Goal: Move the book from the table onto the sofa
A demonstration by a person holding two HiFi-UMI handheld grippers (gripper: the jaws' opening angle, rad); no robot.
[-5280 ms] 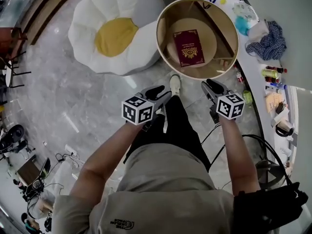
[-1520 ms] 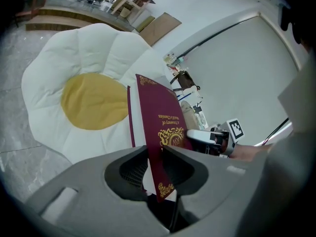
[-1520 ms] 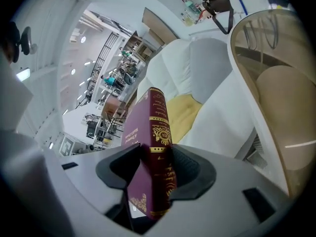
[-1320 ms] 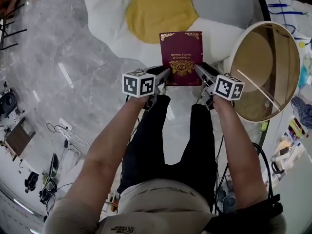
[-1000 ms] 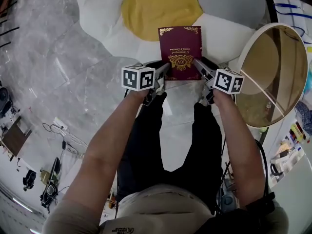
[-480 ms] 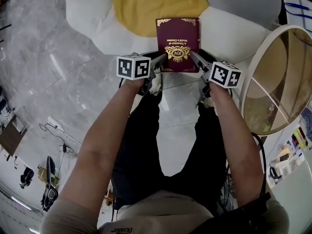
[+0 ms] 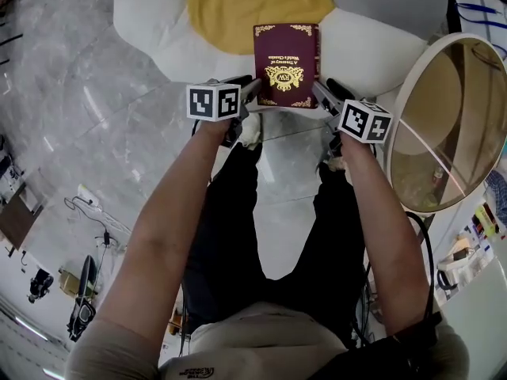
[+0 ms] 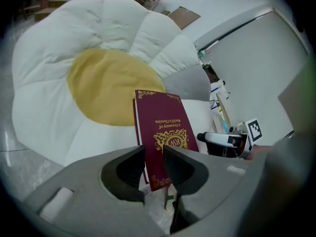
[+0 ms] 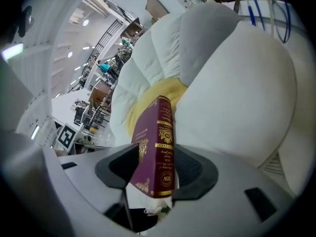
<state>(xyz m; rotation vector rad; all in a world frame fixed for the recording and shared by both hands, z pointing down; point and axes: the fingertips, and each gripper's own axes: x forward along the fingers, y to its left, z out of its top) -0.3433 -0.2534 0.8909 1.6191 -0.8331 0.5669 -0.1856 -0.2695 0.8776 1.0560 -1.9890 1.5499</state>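
Sofa w/ book in L tool

floor: glossy pale grey marble-look tiles
cables: a few loose white leads lying on the floor, off to the left
gear: dark bits of kit near the leads, too small to say what they are
trousers: black
top: beige
blue cords: top right corner
counter: right edge, small colourful clutter on it
staircase: way off in the right gripper view
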